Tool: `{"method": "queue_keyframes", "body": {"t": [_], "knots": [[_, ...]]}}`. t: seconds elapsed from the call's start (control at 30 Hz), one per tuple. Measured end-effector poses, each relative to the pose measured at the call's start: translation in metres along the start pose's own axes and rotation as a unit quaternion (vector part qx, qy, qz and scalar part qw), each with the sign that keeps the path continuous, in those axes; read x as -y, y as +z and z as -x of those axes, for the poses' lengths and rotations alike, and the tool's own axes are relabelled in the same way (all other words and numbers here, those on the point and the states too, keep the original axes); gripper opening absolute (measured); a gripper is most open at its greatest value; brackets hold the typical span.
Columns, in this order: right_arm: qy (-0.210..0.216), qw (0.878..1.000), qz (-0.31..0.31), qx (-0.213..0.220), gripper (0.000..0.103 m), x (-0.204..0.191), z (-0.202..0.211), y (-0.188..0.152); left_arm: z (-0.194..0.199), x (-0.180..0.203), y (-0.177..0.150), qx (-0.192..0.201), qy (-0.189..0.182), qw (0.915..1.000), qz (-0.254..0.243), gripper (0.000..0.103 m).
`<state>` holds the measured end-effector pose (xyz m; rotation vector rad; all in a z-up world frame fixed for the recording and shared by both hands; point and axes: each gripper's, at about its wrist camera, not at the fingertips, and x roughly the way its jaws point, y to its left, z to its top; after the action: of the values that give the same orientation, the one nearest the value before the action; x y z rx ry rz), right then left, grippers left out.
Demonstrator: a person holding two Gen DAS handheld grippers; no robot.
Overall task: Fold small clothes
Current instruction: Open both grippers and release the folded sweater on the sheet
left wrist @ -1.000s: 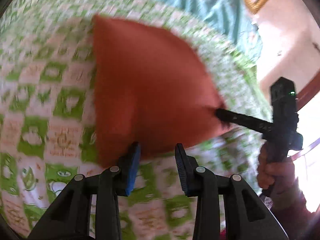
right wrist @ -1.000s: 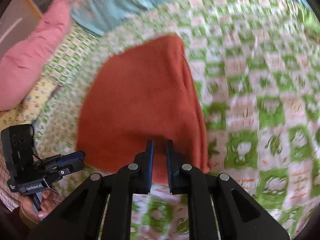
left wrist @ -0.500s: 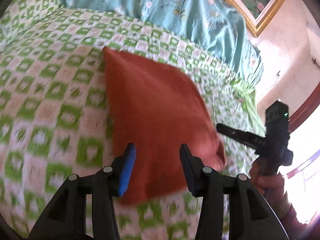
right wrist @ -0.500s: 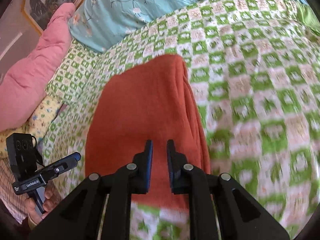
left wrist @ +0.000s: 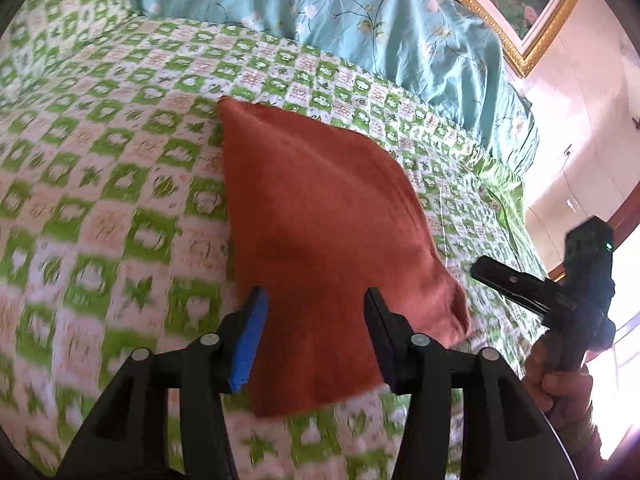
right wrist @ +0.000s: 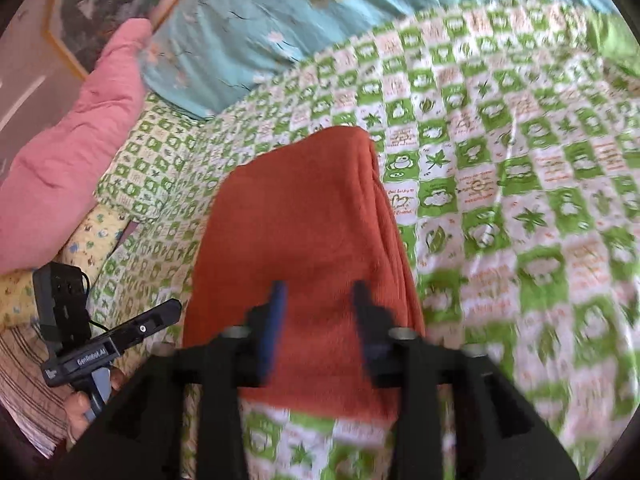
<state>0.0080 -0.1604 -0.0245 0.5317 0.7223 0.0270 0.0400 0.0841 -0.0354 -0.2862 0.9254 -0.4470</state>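
Left wrist view: folded orange cloth [left wrist: 320,240] lies lengthwise straight ahead of left gripper [left wrist: 316,308], fingers apart and empty; right gripper [right wrist: 318,300] likewise spread.

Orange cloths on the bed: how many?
1. The orange cloth lies folded on the green checked bedspread, ahead of both open tongs; in the right wrist view it is the only one. None visibly hidden.
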Motion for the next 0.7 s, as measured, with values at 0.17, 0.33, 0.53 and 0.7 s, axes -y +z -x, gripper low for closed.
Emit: {"method": "queue_keyframes", "body": {"t": [0.17, 0.33, 0.53, 0.7], "knots": [[-0.007, 1.000, 0.019, 0.003, 0.050, -0.010, 0.018, -0.031, 0.018, 0.006, -0.032, 0.004, 0.041, 0.9990, -0.017, 0.054], [-0.026, 0.998, 0.048, 0.006, 0.050, -0.018, 0.031, -0.060, 0.034, 0.012, -0.059, 0.018, 0.099, 0.9939, -0.046, 0.068], [-0.058, 0.992, 0.100, 0.041, 0.077, -0.032, 0.054, -0.097, 0.052, 0.023, -0.086, 0.042, 0.152, 0.9840, -0.084, 0.082], [-0.097, 0.984, 0.122, 0.083, 0.099, -0.039, 0.081, -0.109, 0.066, 0.031, -0.100, 0.058, 0.185, 0.9761, -0.099, 0.089]]}}
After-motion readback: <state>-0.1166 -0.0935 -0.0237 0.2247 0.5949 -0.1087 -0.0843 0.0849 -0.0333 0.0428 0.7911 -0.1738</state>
